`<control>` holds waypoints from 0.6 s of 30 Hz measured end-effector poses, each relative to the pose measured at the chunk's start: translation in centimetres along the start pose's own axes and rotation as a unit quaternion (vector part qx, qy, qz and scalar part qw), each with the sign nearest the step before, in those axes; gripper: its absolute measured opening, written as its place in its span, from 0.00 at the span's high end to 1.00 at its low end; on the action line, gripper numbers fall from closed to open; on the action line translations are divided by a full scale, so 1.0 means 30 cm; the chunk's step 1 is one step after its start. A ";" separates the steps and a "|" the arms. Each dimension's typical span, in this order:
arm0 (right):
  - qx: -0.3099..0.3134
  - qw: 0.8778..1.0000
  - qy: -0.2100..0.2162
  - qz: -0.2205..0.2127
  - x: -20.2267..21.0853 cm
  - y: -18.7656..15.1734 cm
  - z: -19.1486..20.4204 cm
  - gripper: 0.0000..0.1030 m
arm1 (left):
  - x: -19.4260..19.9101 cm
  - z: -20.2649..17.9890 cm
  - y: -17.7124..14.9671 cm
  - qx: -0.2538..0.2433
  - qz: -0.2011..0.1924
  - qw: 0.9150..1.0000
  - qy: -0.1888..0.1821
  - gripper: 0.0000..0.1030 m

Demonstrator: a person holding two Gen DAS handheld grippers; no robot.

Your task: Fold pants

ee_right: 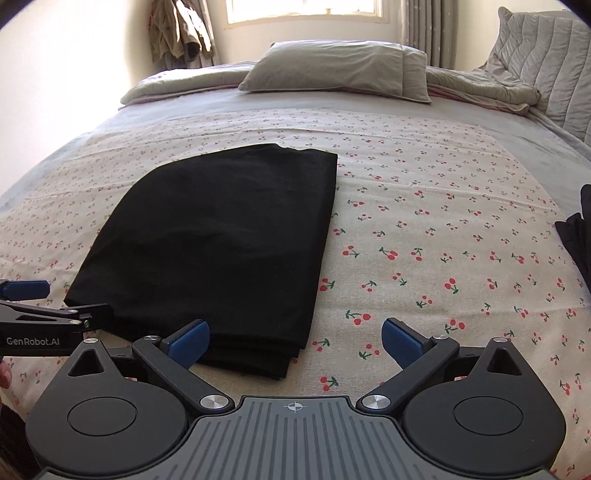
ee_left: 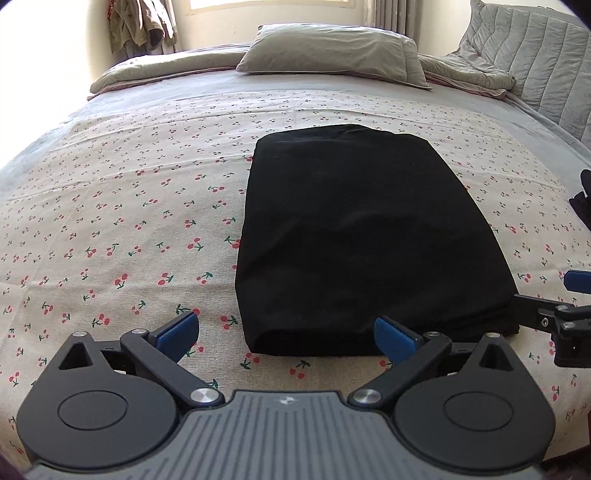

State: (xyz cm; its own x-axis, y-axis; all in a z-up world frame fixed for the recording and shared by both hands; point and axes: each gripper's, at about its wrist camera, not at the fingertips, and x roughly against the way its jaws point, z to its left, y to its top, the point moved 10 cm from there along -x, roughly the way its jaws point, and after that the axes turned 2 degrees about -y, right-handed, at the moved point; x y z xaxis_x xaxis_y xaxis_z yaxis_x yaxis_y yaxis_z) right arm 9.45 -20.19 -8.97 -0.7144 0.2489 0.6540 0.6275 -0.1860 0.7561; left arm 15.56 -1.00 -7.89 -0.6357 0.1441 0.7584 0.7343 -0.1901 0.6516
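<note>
The black pants [ee_left: 362, 236] lie folded into a flat rectangle on the cherry-print sheet [ee_left: 129, 221]; they also show in the right wrist view [ee_right: 221, 243]. My left gripper [ee_left: 286, 334] is open and empty, its blue pads straddling the near left corner of the bundle. My right gripper [ee_right: 295, 339] is open and empty at the near right corner, where stacked fold layers show. Each gripper appears at the edge of the other's view, the right one [ee_left: 569, 295] and the left one [ee_right: 26, 295].
A grey pillow [ee_left: 332, 51] and rumpled grey quilt [ee_left: 517, 66] lie at the head of the bed. Another dark garment [ee_right: 580, 236] sits at the right bed edge. Clothes [ee_right: 181, 29] hang by the window. The cherry sheet [ee_right: 443, 229] spreads right of the pants.
</note>
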 end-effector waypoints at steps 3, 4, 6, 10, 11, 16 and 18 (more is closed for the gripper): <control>0.003 1.000 0.002 0.002 -0.003 -0.004 0.007 0.02 | -0.001 0.001 -0.002 -0.002 -0.001 1.000 0.002 0.00; 0.004 1.000 0.002 0.002 -0.003 -0.004 0.009 0.02 | -0.001 0.002 -0.002 -0.003 -0.001 1.000 0.002 0.00; 0.005 1.000 0.002 0.001 -0.004 -0.005 0.014 0.02 | 0.000 0.002 -0.003 -0.004 -0.001 1.000 0.003 0.00; 0.003 1.000 0.002 0.003 -0.008 -0.008 0.016 0.02 | 0.006 0.004 -0.002 -0.006 -0.005 1.000 0.006 0.00; 0.002 1.000 0.002 0.004 -0.010 -0.008 0.016 0.02 | 0.008 0.004 -0.001 -0.007 -0.007 1.000 0.007 0.00; -0.001 1.000 0.004 0.004 -0.011 -0.009 0.012 0.02 | 0.009 0.007 -0.001 -0.008 -0.007 1.000 0.010 0.00; 0.000 1.000 0.004 0.005 -0.012 -0.011 0.014 0.02 | 0.009 0.008 -0.002 -0.008 -0.008 1.000 0.011 0.00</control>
State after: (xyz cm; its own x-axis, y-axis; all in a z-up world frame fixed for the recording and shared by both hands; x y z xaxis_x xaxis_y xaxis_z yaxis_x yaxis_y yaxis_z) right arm 9.61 -19.83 -9.45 -0.7101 0.2396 0.6621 0.6350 -0.1884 0.7492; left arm 15.41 -0.70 -7.72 -0.6522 0.1260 0.7475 0.7203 -0.2042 0.6629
